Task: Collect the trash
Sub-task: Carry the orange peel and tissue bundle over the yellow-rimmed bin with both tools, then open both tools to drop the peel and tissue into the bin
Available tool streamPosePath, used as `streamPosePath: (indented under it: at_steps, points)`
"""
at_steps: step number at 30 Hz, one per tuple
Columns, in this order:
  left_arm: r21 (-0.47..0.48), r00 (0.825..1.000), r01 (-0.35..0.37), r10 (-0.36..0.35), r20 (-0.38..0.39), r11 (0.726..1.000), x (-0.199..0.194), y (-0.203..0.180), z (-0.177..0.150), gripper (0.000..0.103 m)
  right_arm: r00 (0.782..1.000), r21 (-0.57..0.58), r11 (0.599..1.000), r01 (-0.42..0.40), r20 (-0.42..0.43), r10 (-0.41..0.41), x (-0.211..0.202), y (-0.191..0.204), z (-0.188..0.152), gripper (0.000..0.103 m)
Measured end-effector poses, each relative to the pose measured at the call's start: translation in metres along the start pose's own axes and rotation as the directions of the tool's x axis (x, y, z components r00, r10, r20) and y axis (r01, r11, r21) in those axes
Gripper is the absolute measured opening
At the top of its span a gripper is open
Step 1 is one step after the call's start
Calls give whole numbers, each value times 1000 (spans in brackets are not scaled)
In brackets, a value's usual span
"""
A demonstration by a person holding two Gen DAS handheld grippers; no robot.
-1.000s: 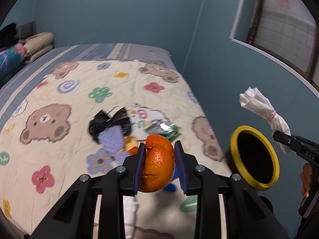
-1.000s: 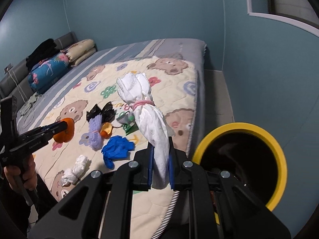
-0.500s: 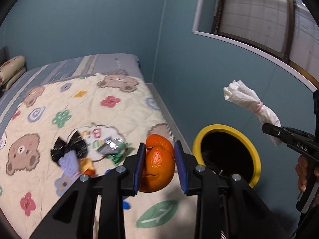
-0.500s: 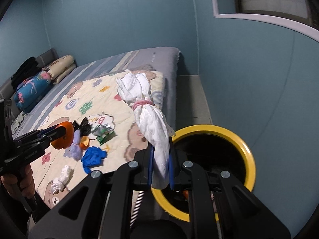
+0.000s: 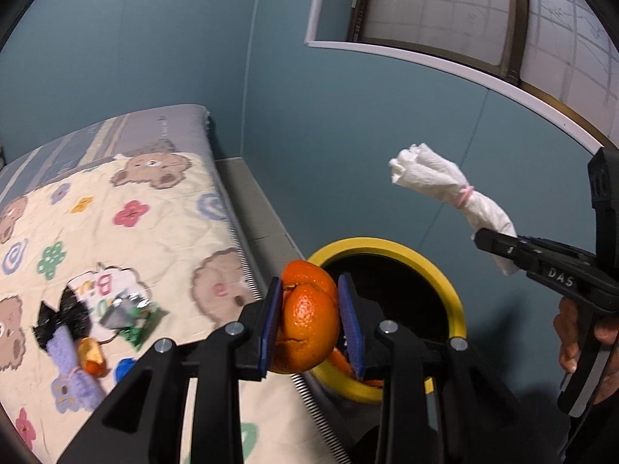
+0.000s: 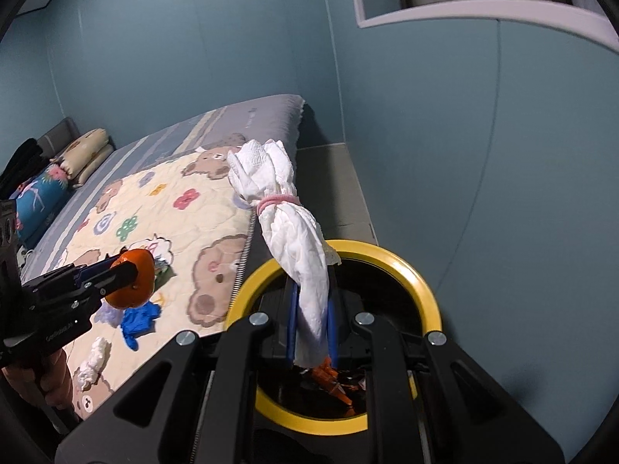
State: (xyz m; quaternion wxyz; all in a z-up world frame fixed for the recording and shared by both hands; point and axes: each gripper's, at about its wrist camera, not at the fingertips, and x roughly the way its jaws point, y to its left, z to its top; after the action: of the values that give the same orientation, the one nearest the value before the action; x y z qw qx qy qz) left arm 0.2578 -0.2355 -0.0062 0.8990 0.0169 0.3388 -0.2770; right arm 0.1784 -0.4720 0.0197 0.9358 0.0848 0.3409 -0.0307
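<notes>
My left gripper [image 5: 311, 319] is shut on an orange peel ball [image 5: 307, 323], held at the bed's edge just left of the yellow-rimmed black bin [image 5: 445, 294]. That peel [image 6: 133, 284] also shows at the left of the right wrist view. Over the bin [image 6: 410, 274], my right gripper [image 6: 311, 328] is shut on a white tissue bundle [image 6: 298, 239] tied with a pink band. In the left wrist view the bundle [image 5: 445, 185] sticks up from the right gripper at the right. Orange scraps lie inside the bin.
On the bear-print quilt [image 5: 154, 239] lie a black bow [image 5: 62, 317], a purple cloth [image 5: 73, 371], a small orange piece [image 5: 91, 355], a green wrapper [image 5: 133, 319], a blue glove [image 6: 139, 319] and a white tissue [image 6: 93, 359]. A blue wall and a window [image 5: 483, 11] stand behind the bin.
Both grippers have swung right, from over the bed toward the bin, each keeping its load. The bin now lies under the right gripper and just beside the left one.
</notes>
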Motion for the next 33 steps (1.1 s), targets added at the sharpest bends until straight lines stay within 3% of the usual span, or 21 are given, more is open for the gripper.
streamPosePath:
  at_steps: [19,29,31,33]
  points:
    - [-1,989,65,-65,-131,998,92,-44,-8,28,994,87,995,58,-92,-50,64,-55,-19,12]
    - [-4,988,76,-75,-131,997,98,-44,-9,29,995,78,995,62,-77,-56,70,-49,-19,13]
    - [-3,990,75,-75,-122,997,93,-45,-9,33,995,79,994,73,-70,-67,67,-48,-17,14]
    - [-9,992,70,-71,-104,998,87,-44,-8,48,995,85,993,81,-67,-76,64,-49,-16,18]
